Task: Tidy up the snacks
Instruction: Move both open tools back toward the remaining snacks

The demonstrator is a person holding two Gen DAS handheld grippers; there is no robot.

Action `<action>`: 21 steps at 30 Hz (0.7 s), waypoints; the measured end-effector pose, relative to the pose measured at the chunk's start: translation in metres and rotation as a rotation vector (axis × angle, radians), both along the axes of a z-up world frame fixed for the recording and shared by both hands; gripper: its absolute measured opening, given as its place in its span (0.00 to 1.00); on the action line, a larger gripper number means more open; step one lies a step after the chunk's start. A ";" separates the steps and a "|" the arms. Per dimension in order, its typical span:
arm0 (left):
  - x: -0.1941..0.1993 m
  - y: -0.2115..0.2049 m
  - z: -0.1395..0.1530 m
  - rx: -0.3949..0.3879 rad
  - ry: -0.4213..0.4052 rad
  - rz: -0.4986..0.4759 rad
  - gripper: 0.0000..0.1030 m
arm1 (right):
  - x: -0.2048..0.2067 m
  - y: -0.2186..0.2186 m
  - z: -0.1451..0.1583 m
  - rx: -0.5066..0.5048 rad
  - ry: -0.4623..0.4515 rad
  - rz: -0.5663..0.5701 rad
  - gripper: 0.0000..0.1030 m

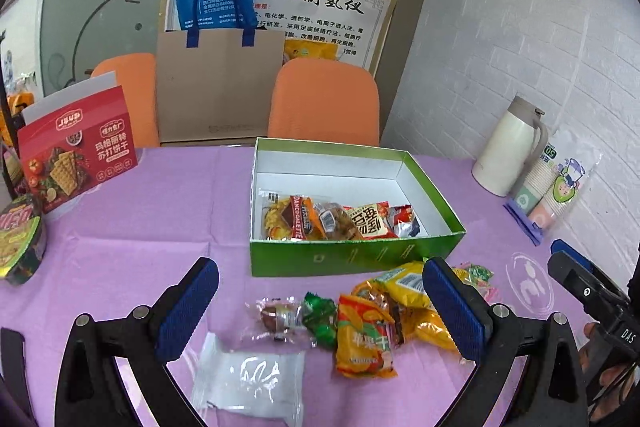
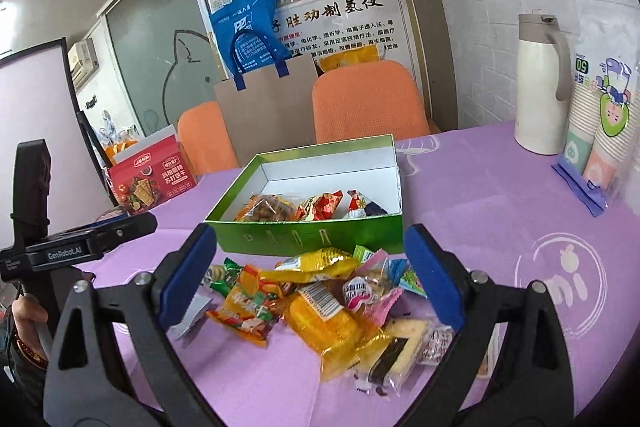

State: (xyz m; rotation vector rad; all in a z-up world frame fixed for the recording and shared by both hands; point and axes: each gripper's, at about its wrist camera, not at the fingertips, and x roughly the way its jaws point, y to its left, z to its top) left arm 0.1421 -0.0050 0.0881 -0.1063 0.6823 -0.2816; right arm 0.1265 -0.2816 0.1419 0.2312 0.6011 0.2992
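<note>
hand-held gripper (image 2: 314,277) open, crinkly bright snacks (image 2: 320,311)

A green box (image 1: 352,255), white inside and open at the top, is set on the purple tablecloth. Several wrapped snacks (image 1: 336,219) are gathered along its near wall. Just in front of the box, a loose pile of snack packets (image 2: 316,307) is spread on the cloth: yellow, orange, green, pink and clear wrappers, some overlapping.
</note>
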 end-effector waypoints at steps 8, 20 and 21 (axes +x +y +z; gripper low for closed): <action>-0.040 0.015 -0.052 -0.059 0.113 -0.002 1.00 | -0.039 -0.005 -0.044 -0.050 0.092 -0.062 0.93; -0.063 0.041 -0.089 -0.060 0.216 0.056 1.00 | -0.033 -0.022 -0.095 -0.139 0.257 -0.135 0.54; -0.063 0.041 -0.089 -0.062 0.218 0.057 1.00 | -0.033 -0.015 -0.098 -0.129 0.263 -0.102 0.54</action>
